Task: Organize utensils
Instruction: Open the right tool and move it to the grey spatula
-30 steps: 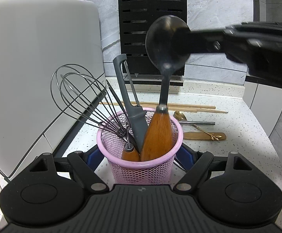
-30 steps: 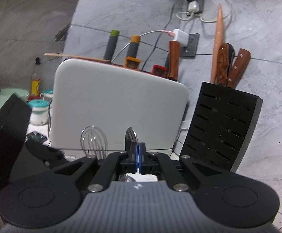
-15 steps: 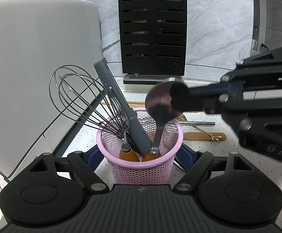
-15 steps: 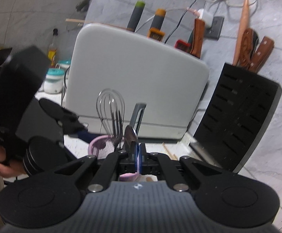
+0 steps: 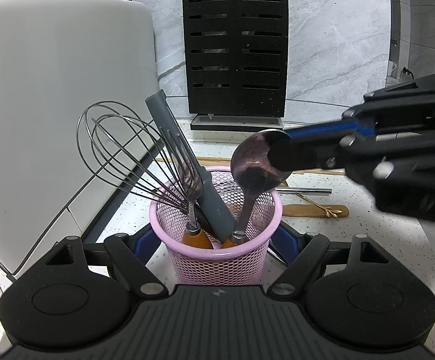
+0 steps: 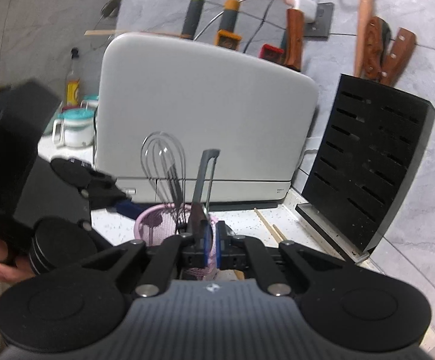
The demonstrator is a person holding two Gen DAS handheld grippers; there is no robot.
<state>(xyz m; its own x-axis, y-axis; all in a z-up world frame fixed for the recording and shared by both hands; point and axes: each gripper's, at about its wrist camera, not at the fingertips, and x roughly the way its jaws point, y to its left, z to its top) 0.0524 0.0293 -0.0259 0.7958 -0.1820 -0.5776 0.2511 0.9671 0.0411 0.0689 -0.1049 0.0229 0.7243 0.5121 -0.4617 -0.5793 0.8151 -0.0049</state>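
A pink mesh basket [image 5: 217, 267] stands on the speckled counter, and my left gripper [image 5: 216, 240] is shut on its two sides. In it stand a wire whisk [image 5: 118, 147], a grey peeler [image 5: 175, 141] and a wooden-handled metal spoon [image 5: 253, 168], handle down. My right gripper [image 5: 280, 153] reaches in from the right at the spoon's bowl. Its jaws are opening. In the right wrist view a narrow gap shows between the blue pads of the right gripper [image 6: 213, 244], above the basket [image 6: 154, 225], and the bowl's edge lies between them.
A white appliance [image 5: 52, 90] fills the left and a black knife block [image 5: 235, 48] stands behind the basket. Chopsticks [image 5: 211, 159], a metal handle [image 5: 307, 191] and a wooden utensil [image 5: 316, 210] lie on the counter beyond. Lidded jars [image 6: 73, 126] sit far left.
The right gripper came down and lowered the spoon, whose wooden handle sank into the basket. The peeler tipped left toward the whisk. The right pads parted slightly. The left gripper stayed put.
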